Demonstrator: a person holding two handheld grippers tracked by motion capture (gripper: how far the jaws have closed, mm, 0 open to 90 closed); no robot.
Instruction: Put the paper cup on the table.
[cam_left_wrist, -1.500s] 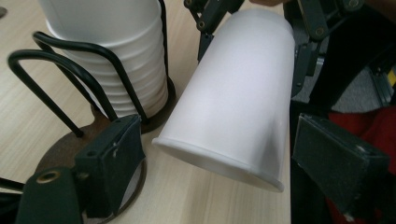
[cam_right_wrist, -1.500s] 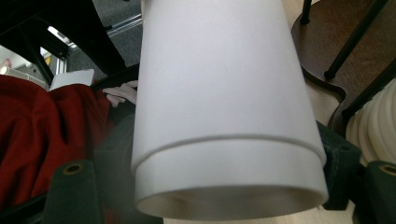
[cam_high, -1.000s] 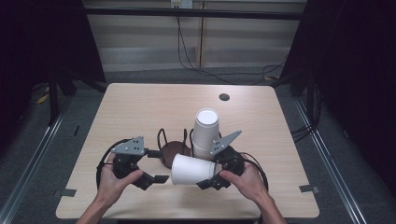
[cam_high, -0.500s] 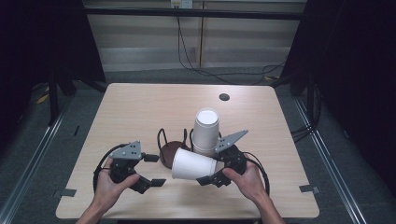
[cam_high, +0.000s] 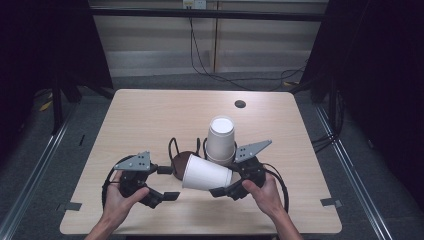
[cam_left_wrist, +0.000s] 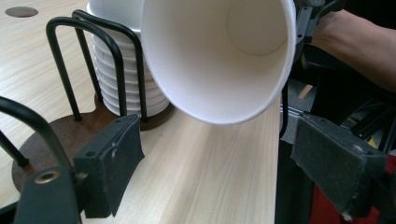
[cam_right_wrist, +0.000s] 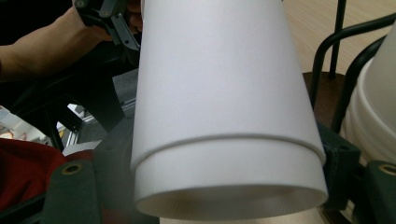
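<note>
A white paper cup (cam_high: 206, 174) lies on its side above the table, with my right gripper (cam_high: 226, 181) shut on its base end. Its open mouth (cam_left_wrist: 219, 56) faces my left gripper (cam_high: 166, 183), which is open a short way to the left with nothing between its pads (cam_left_wrist: 112, 163). In the right gripper view the cup (cam_right_wrist: 219, 93) stands between the two jaws. Just behind it, a stack of upturned white cups (cam_high: 221, 137) stands in a black wire holder (cam_left_wrist: 60, 56) on a round brown base (cam_high: 179, 162).
The light wooden table (cam_high: 150, 120) has a small round grommet hole (cam_high: 240, 104) near its far edge. Dark cables loop from both grippers near the front edge. Beyond the table edges there is dark floor.
The held cup's mouth has tipped slightly upward. My left gripper has drifted a little toward the near edge. The right hand has stayed put.
</note>
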